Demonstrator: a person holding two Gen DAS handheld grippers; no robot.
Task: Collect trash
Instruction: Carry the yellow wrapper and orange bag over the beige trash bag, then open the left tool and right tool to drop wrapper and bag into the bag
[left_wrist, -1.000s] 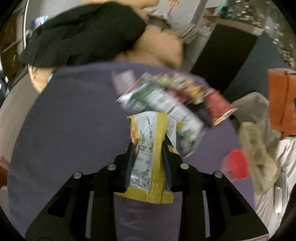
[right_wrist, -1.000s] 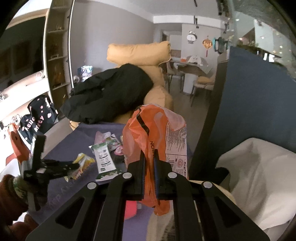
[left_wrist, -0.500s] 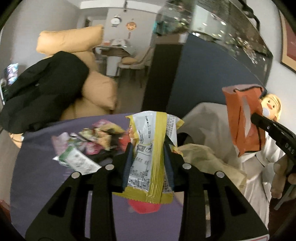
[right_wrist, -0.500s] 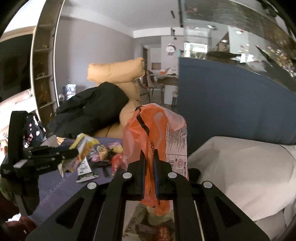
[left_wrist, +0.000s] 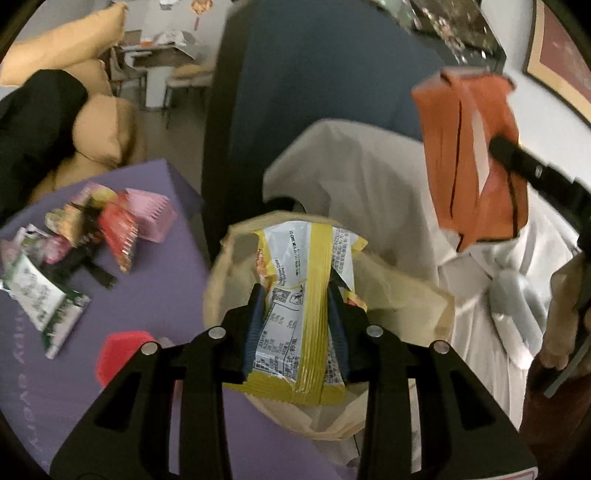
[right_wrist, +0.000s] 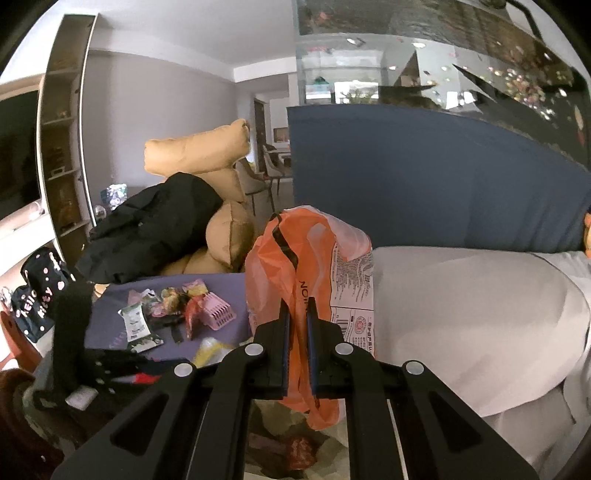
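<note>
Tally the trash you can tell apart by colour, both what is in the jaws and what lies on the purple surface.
Yellow: 1, yellow wrapper, in jaws
Orange: 1, orange wrapper, in jaws
Green-and-white: 1, green wrapper
Red: 2, red wrapper and red flat piece
Pink: 1, pink tray
Total: 6; the blurred small heap on the purple surface is not counted.

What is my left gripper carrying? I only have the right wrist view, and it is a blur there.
Observer: A yellow-and-white wrapper sits between the left gripper's fingers; the jaws have just been opening slightly.
Operator: Is it over the bag?
Observer: Yes, the tan paper bag's open mouth lies right behind it.
Operator: And my orange packet?
Observer: The orange packet in the right gripper hangs to the bag's right, in front of the white cloth.
</note>
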